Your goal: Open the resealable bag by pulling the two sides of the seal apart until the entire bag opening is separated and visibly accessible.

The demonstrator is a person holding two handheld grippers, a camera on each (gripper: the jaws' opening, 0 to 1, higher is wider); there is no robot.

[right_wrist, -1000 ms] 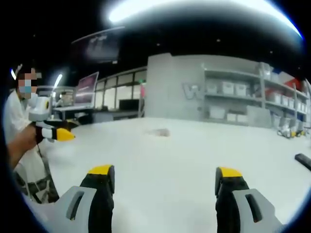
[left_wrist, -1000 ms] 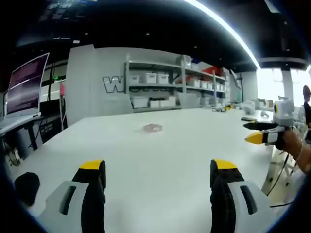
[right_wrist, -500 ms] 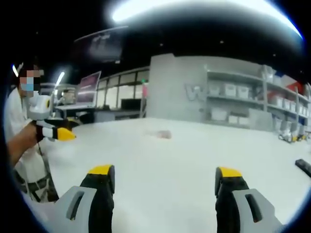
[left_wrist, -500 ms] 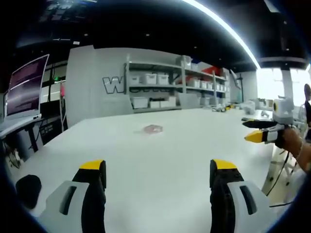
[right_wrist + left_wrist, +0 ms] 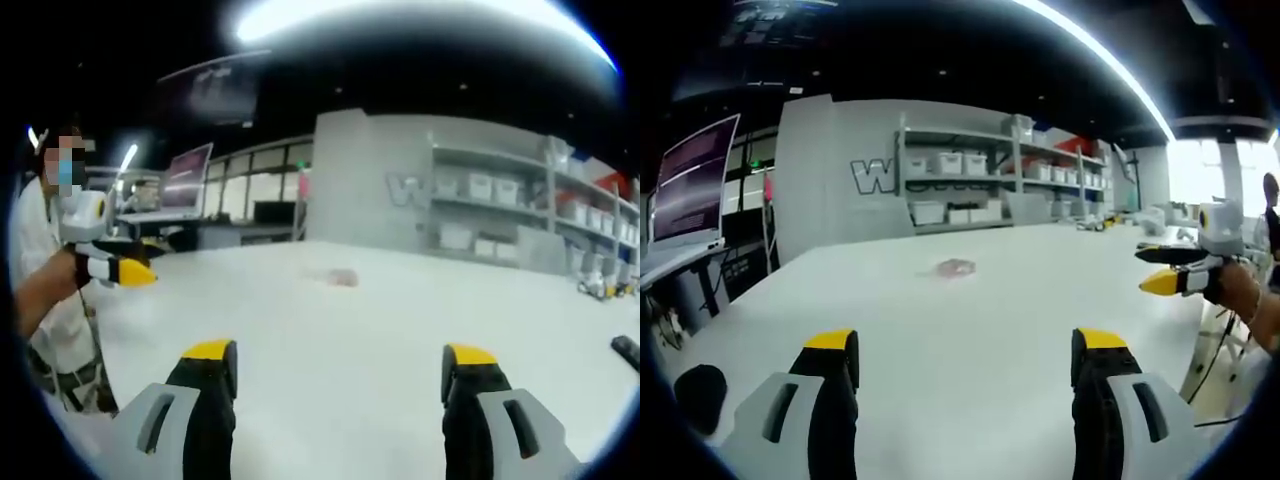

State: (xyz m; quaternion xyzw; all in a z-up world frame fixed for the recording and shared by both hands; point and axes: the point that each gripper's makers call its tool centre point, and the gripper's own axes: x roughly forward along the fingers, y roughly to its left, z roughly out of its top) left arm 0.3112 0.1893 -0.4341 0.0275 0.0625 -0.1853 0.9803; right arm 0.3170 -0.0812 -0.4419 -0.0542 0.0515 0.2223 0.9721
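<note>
A: Change over the last second? Table (image 5: 970, 330) first.

B: Table as it was — wide, white, bare in the middle. Both views have drifted a little, which is camera motion; the bag (image 5: 955, 267) has not moved. It lies flat, well out from both grippers, small and pinkish in the left gripper view and at (image 5: 338, 277) in the right gripper view.

A: Grippers?

B: Left gripper (image 5: 968, 350) spread, nothing between the jaws. Right gripper (image 5: 337, 358) likewise spread and empty. Each appears side-on at the edge of the other's view, held above the table edge; from that angle I cannot tell the jaw gap.

A: Meaning for the task?

B: Not begun, by my reading — no contact with the bag, and the seal is too small to judge open or shut. Both grippers need to travel forward to it.

A: Containers?

B: Shelves (image 5: 1005, 170) on the back wall carry white bins (image 5: 952, 161); contents hidden. Whether the bag holds anything, cannot tell.
</note>
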